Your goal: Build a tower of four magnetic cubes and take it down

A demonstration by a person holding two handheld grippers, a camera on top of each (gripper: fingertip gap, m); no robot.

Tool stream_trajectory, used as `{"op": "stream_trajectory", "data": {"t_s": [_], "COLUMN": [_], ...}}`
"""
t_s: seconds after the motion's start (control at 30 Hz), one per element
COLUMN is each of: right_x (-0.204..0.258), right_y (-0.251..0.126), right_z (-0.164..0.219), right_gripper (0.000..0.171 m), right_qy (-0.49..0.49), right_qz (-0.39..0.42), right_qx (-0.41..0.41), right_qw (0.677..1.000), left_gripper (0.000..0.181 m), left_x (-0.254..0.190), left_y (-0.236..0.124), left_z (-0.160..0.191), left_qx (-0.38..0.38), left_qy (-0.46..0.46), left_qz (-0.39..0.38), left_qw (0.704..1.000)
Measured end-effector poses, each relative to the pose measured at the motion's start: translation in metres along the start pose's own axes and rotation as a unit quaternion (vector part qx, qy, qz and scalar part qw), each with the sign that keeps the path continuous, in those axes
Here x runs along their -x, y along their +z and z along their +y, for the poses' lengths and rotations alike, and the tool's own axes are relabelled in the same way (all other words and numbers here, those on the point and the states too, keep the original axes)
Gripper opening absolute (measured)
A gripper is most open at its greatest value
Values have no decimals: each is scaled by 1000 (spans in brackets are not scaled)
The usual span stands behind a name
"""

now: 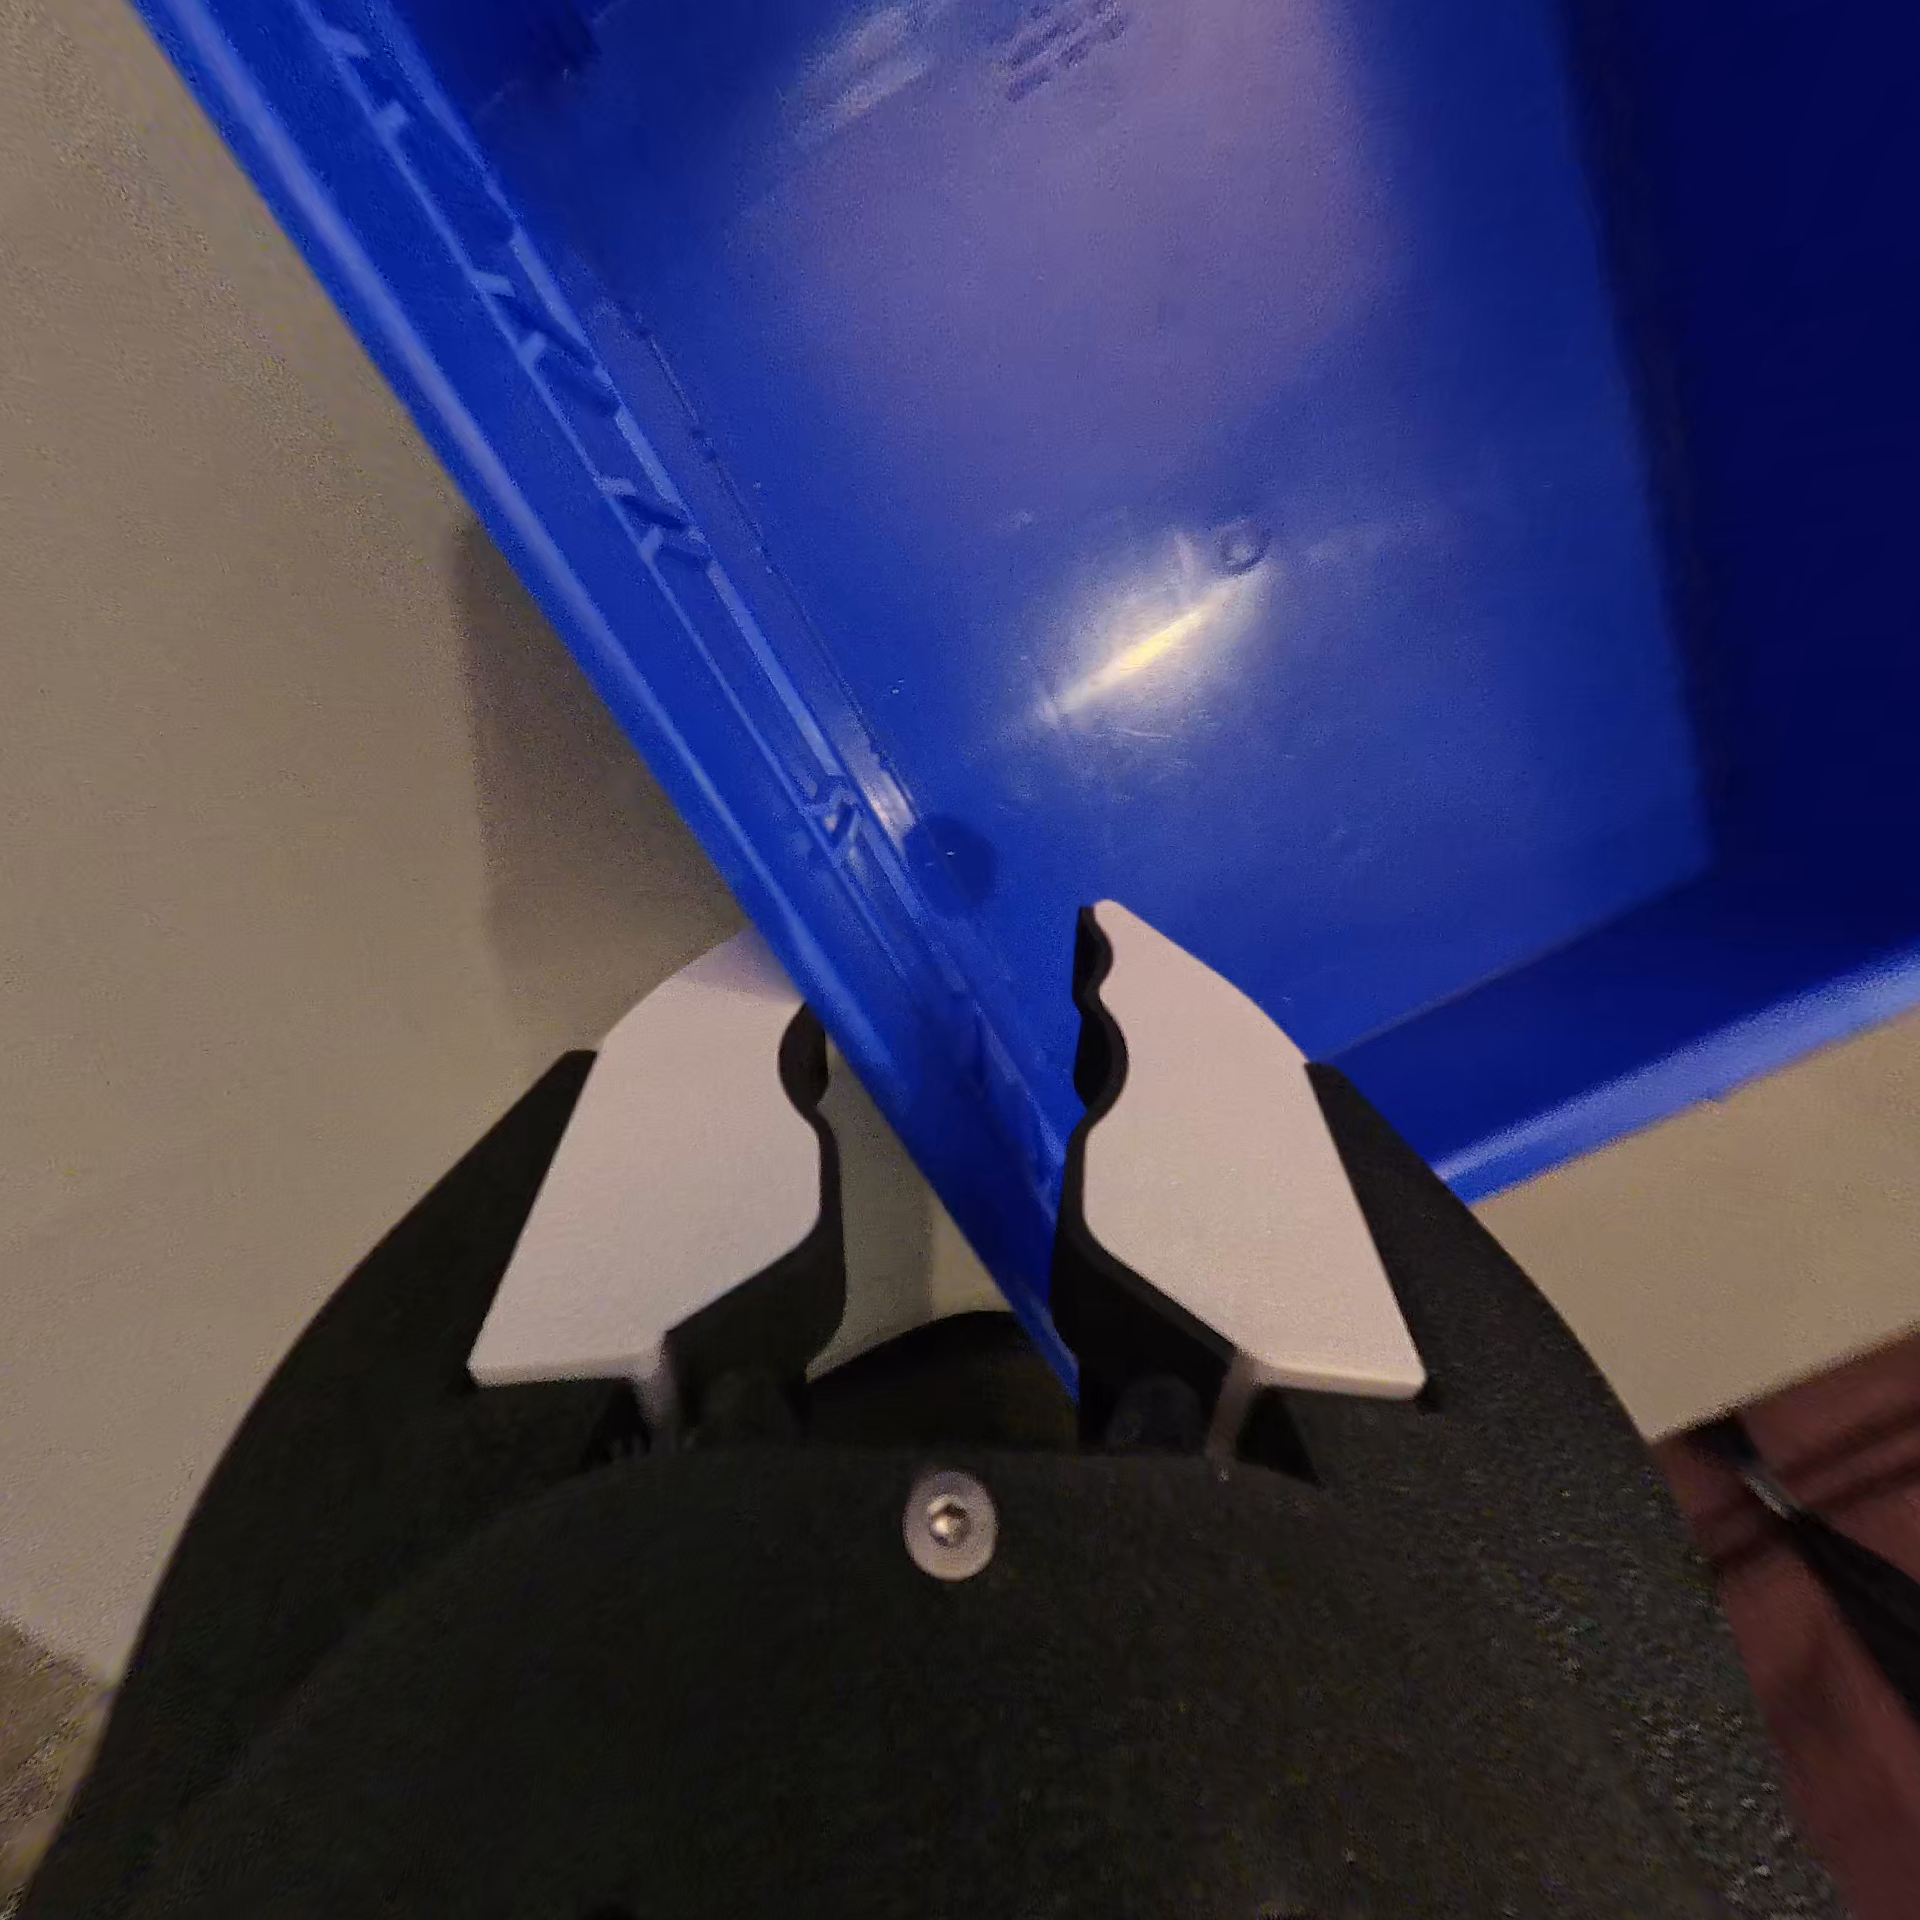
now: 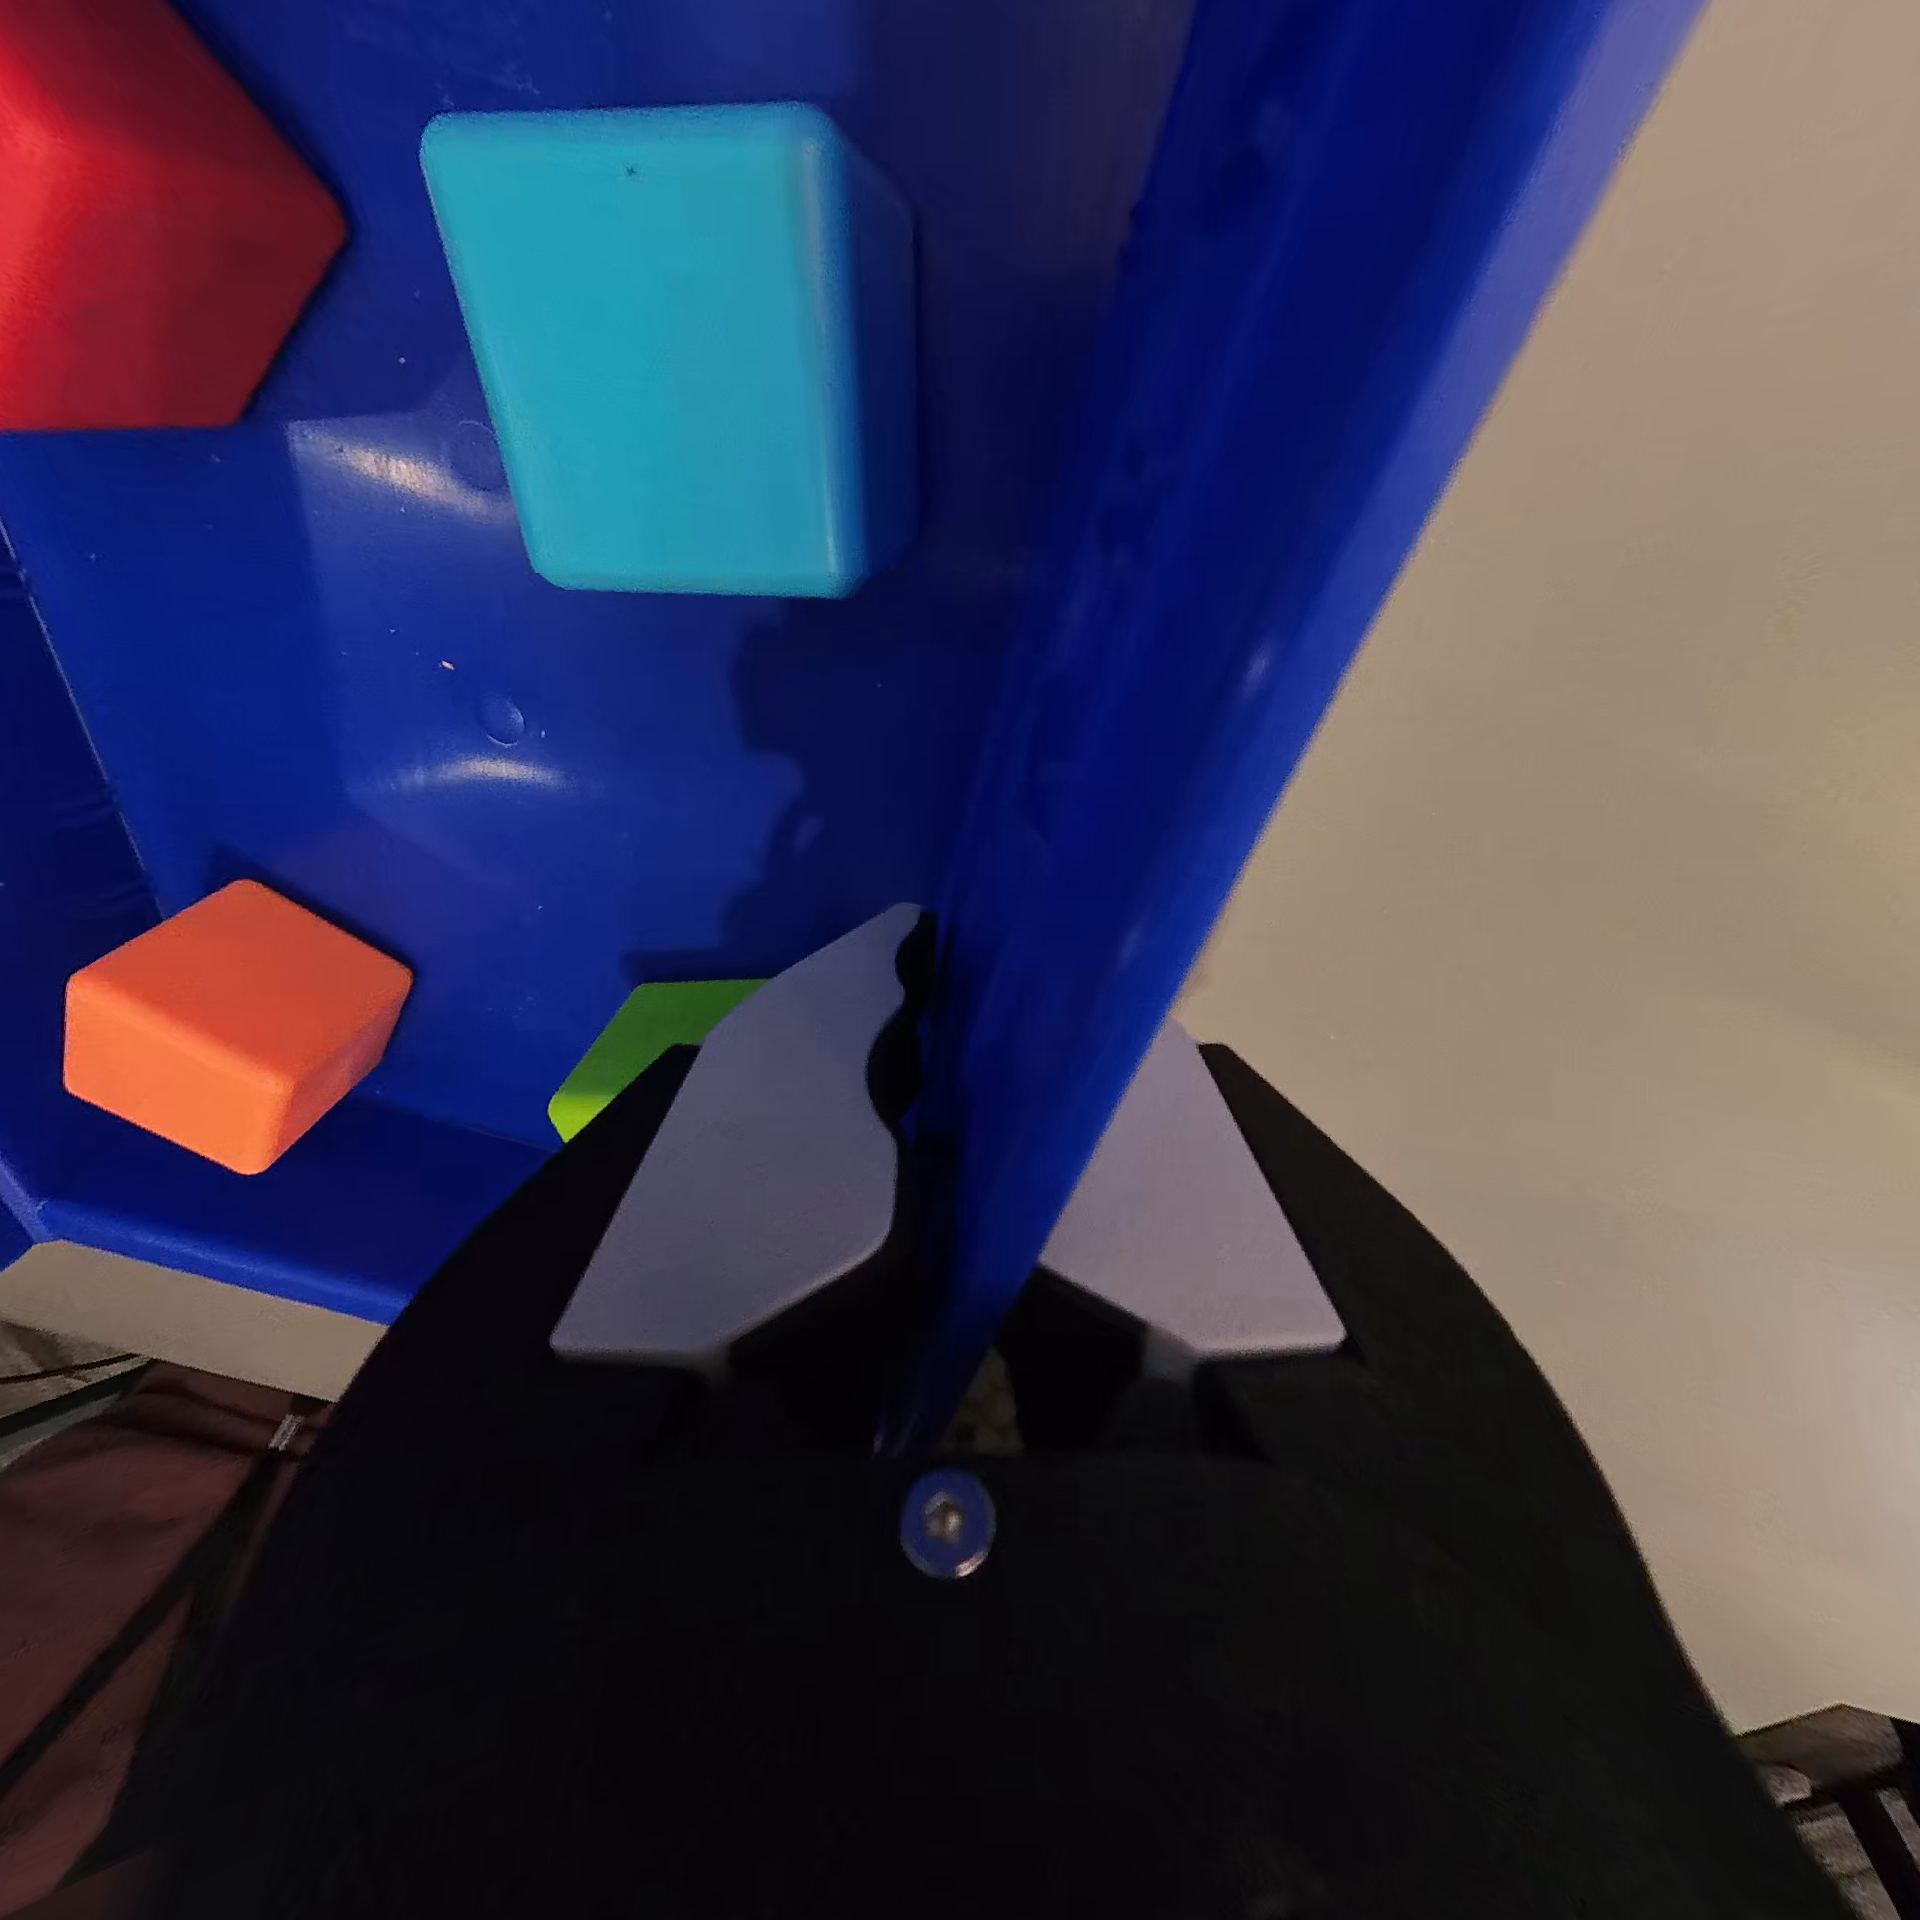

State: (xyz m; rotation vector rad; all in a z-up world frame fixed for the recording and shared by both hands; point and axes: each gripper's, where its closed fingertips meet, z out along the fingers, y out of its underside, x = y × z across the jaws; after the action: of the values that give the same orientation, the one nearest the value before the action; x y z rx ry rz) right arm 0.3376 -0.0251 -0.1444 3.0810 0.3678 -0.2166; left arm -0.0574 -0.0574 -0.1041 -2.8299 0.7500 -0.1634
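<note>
A pale beige table (image 1: pixel 239 727) carries a blue bin (image 1: pixel 1195 436). Past the table's near edge both views show dark, reddish-brown blurred ground with a black cable or strap; nothing more of the room can be told.

The left gripper (image 1: pixel 940 1049) straddles the bin's left wall: one finger (image 1: pixel 665 1174) lies outside over the table, the other inside the bin, and the ribbed rim runs between them. The inner pad touches the wall; a gap shows on the outer side, so whether they truly pinch it cannot be told. The right gripper (image 2: pixel 1023 997) has the bin's right wall between its fingers, the inner finger (image 2: pixel 769 1132) pressed to the wall and the outer one mostly hidden behind it, so the wall looks clamped.

Only the right view shows the cubes, loose and apart on the bin floor: a red cube (image 2: pixel 125 208) far left, a cyan cube (image 2: pixel 665 343) beside it, an orange cube (image 2: pixel 234 1023) near left, and a green cube (image 2: pixel 634 1049) half hidden behind the inner finger. The left view shows only bare bin floor with a glare spot.
</note>
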Motion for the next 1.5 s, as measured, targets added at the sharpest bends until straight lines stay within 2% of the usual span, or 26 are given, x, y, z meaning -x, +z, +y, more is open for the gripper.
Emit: {"op": "stream_trajectory", "data": {"t_s": [0.17,0.3,0.37,0.47,0.53,0.6,0.77,0.93,1.03,1.17,1.33,1.5], "right_x": [0,0,0,0,0,-1,-15,-46,-56,-52,-2,106], "right_y": [0,0,1,1,1,1,-1,-17,-39,-91,-159,-182], "right_z": [-1,-1,0,1,2,1,7,31,44,44,17,-33], "right_gripper": [7,7,8,8,8,8,6,6,7,8,7,7], "right_qy": [1,5,-4,9,8,-4,-9,10,26,30,4,-72], "right_qz": [-10,-12,-2,-18,-24,-19,-28,-21,-23,-8,28,12], "right_qx": [-2,0,10,27,38,39,35,51,57,44,39,40], "right_qw": [1000,1000,1000,999,999,999,999,998,998,999,999,997], "left_gripper": [41,36,34,31,31,32,32,31,31,31,31,32], "left_x": [3,33,51,68,71,73,77,92,100,110,115,122], "left_y": [-46,-108,-148,-209,-234,-247,-251,-256,-260,-264,-253,-238], "left_z": [-8,-12,-12,-8,0,8,24,42,54,64,69,76], "left_qx": [-91,-220,-307,-439,-490,-515,-513,-514,-515,-523,-494,-454], "left_qy": [-15,-37,-50,-52,-48,-40,-37,-52,-64,-91,-104,-119], "left_qz": [83,72,50,23,13,5,21,14,8,7,-3,-22], "left_qw": [992,972,949,897,870,856,857,856,854,847,863,883]}}
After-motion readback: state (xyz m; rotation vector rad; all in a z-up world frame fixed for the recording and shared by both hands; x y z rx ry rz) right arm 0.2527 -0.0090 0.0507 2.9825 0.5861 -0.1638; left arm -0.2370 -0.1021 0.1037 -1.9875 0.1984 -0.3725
